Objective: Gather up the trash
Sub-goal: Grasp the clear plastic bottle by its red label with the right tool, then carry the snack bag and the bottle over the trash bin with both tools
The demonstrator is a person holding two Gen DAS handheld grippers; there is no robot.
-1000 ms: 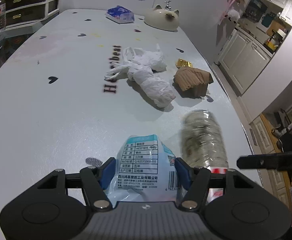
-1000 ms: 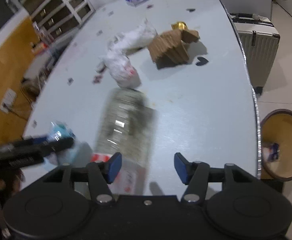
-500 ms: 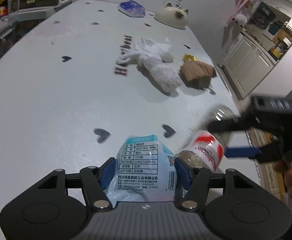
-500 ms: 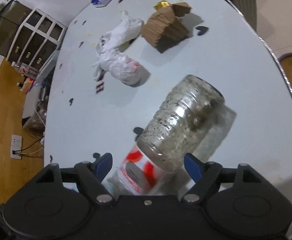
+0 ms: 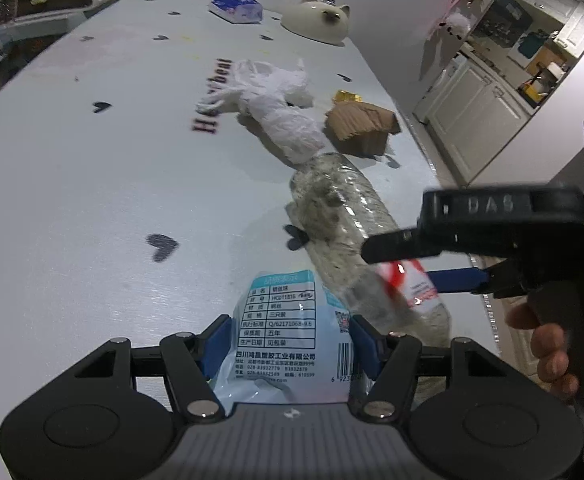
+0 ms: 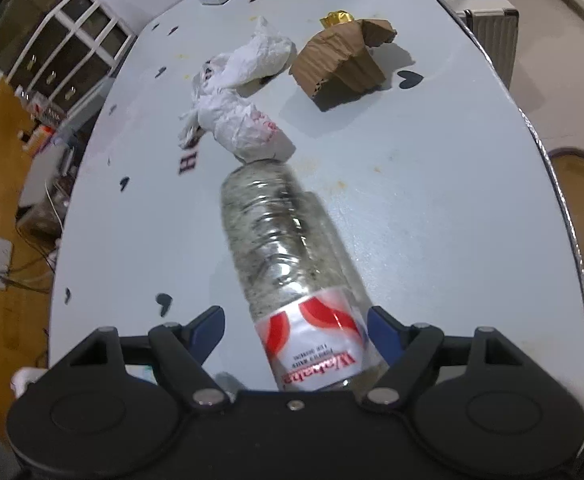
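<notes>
- Left gripper [image 5: 290, 344]: we have it clamped on the blue-and-white packet [image 5: 288, 336], both pads against its sides. The film is thin and slick, so a hard swing could let it slide out.
- Packet and plastic bottle [image 6: 292, 264] sit close together at our near edge of the table [image 5: 72, 200]. The two grippers are crowded there; one could knock the other's load loose.
- Right gripper [image 6: 295, 328]: jaws wide, straddling the bottle's red-and-white label end. The right pad looks to be touching the label, the left one stands clear. We can't tell from either view whether the bottle is lifted or lying on the table.
- Risk: the bottle is round and lies askew between the pads. Closing off-centre would squirt it sideways or roll it toward the table's right edge.
- Its far end sits just beside the white plastic bag [image 6: 240, 112]; pulling the bottle may drag the bag along.
- Crumpled cardboard [image 6: 343, 60] and gold wrapper [image 6: 335, 18] are still uncollected further back.
- Bin [image 6: 579, 216] is on the floor off the right edge; a loose grip would drop the bottle short of it.
</notes>
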